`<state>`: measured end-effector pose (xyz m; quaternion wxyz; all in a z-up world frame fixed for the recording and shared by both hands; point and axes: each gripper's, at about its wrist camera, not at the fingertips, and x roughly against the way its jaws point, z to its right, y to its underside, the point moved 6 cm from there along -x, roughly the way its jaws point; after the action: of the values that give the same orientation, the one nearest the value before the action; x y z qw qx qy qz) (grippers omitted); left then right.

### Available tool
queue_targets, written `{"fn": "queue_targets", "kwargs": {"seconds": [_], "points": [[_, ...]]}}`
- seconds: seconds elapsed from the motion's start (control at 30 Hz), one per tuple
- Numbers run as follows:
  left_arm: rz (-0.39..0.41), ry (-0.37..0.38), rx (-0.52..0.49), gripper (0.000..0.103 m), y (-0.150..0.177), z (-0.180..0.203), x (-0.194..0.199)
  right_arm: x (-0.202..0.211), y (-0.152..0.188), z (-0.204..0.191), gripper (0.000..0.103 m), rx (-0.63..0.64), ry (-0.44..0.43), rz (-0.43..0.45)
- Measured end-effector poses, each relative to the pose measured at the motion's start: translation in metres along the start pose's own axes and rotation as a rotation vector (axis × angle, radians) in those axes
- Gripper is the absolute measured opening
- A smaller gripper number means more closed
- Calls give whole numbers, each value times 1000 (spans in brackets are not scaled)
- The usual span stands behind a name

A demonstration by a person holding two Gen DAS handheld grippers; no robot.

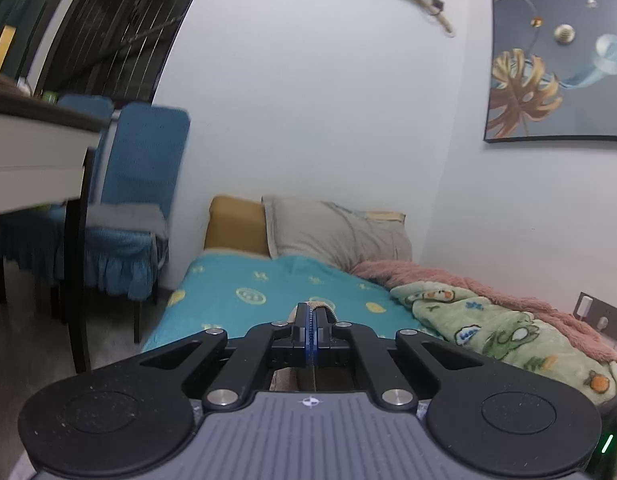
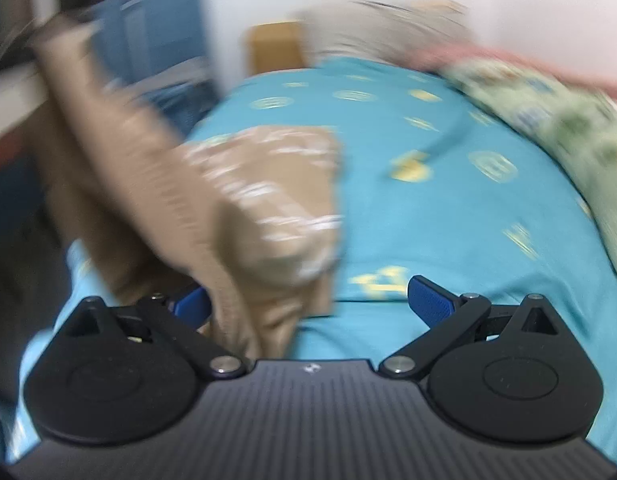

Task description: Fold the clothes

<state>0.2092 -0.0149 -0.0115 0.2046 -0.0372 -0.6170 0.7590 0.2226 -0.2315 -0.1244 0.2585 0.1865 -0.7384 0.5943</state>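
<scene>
A tan garment with white markings (image 2: 264, 200) hangs from the upper left and drapes down onto the turquoise bed sheet (image 2: 448, 208) in the blurred right wrist view. My right gripper (image 2: 312, 300) is open, its blue pads wide apart, and the cloth's lower part lies between them by the left pad (image 2: 192, 300). My left gripper (image 1: 311, 328) is shut on a strip of the tan garment (image 1: 322, 307), held up above the bed sheet (image 1: 236, 280).
Grey and yellow pillows (image 1: 332, 228) lie at the bed's head by the white wall. A green patterned blanket (image 1: 504, 332) and a pink one (image 1: 448, 280) lie along the right side. A blue-covered chair (image 1: 136, 208) and a table (image 1: 36, 148) stand to the left.
</scene>
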Motion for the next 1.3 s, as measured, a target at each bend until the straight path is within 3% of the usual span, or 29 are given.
{"fn": "queue_targets", "kwargs": {"seconds": [0.13, 0.23, 0.33, 0.37, 0.47, 0.57, 0.63, 0.7, 0.8, 0.87, 1.0, 1.07, 1.13, 1.2, 1.3], "points": [[-13, 19, -43, 1, 2, 9, -2, 10, -16, 40, 103, -168, 30, 54], [-6, 35, -72, 1, 5, 21, -4, 27, -30, 49, 103, -187, 51, 152], [1, 59, -77, 1, 5, 25, -3, 27, -33, 50, 103, -131, 125, 168], [1, 63, -76, 1, 6, 26, -4, 23, -31, 49, 103, -115, 142, 147], [-5, 54, -60, 1, 7, 23, -6, 0, -9, 46, 102, -90, 147, -28], [2, 11, -46, 1, 7, 14, -7, -17, 23, 33, 102, -80, 94, -206], [-3, -23, -7, 1, 6, 4, -10, -19, 35, 25, 82, -79, 60, -263], [-9, -63, 22, 1, 5, -8, -12, -11, 33, 24, 73, -75, 86, -236], [-39, -96, 52, 1, 5, -21, -16, 14, 3, 43, 69, -118, 167, -27], [-78, -96, 78, 1, 9, -26, -20, 26, -17, 54, 65, -154, 163, 89], [-130, -116, 75, 1, 19, -30, -30, 19, -24, 55, 62, -174, 68, 118], [-159, -120, 75, 1, 25, -31, -34, 15, -28, 56, 47, -184, 20, 132], [-186, -124, 67, 1, 31, -31, -36, 3, -23, 53, 19, -224, -45, 68], [-217, -130, 50, 2, 37, -31, -37, -8, -16, 49, 15, -223, -68, -1], [-265, -136, 34, 5, 46, -31, -39, -8, -12, 45, 12, -191, -70, -13]]}}
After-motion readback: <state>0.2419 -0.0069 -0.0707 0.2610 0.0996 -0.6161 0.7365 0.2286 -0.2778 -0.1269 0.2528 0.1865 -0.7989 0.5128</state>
